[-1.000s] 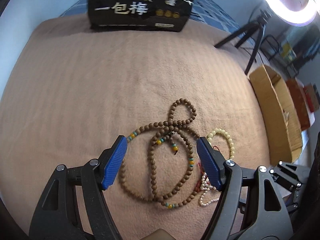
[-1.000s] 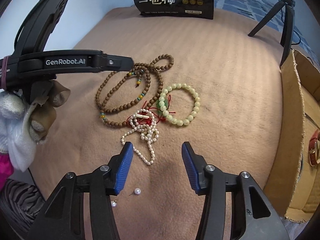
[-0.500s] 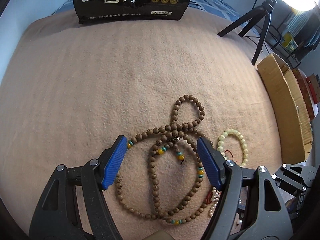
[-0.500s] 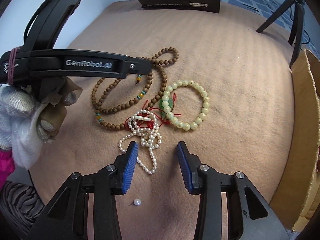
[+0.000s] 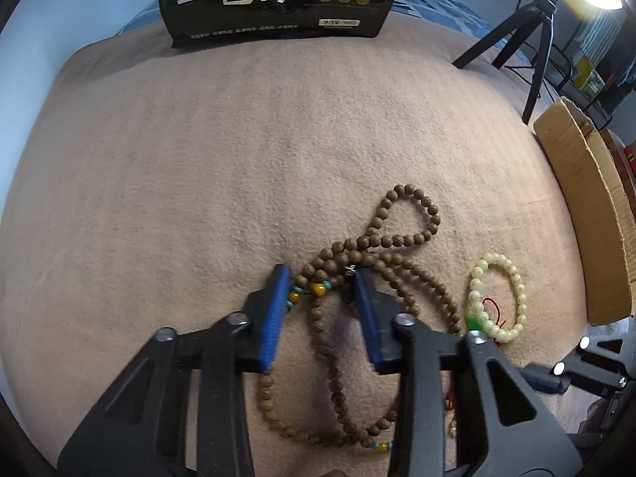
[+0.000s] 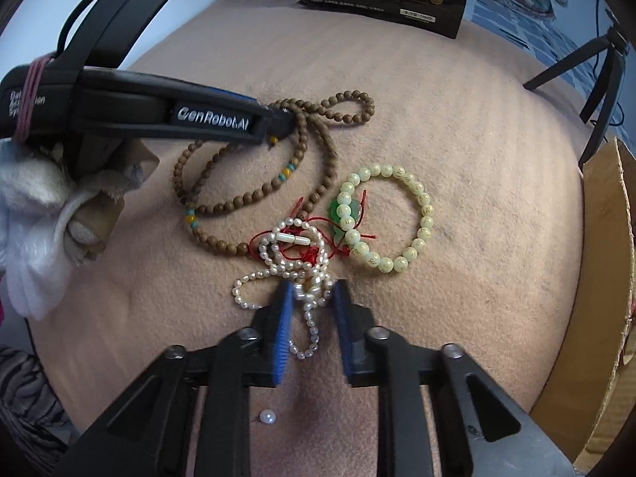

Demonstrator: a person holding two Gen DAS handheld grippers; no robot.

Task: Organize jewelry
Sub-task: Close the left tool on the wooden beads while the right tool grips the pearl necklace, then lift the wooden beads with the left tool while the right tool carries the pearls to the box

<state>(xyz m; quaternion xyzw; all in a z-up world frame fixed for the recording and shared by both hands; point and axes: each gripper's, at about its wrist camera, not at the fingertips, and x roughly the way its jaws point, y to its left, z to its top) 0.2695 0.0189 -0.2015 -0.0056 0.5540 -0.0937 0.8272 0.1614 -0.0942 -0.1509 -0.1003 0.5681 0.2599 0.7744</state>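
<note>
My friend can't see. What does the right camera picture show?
The right claw straddles a tangled pearl necklace on a tan blanket, jaws partly closed. Beyond lie a pale green bracelet and brown wooden beads.

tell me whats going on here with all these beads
A person with a gripper in each hand is sorting tangled jewelry on a tan blanket. The left gripper straddles the brown wooden bead necklace, jaws partly closed around its strands. The right gripper brackets the pearl necklace. The pale green bead bracelet lies beside them.
</note>
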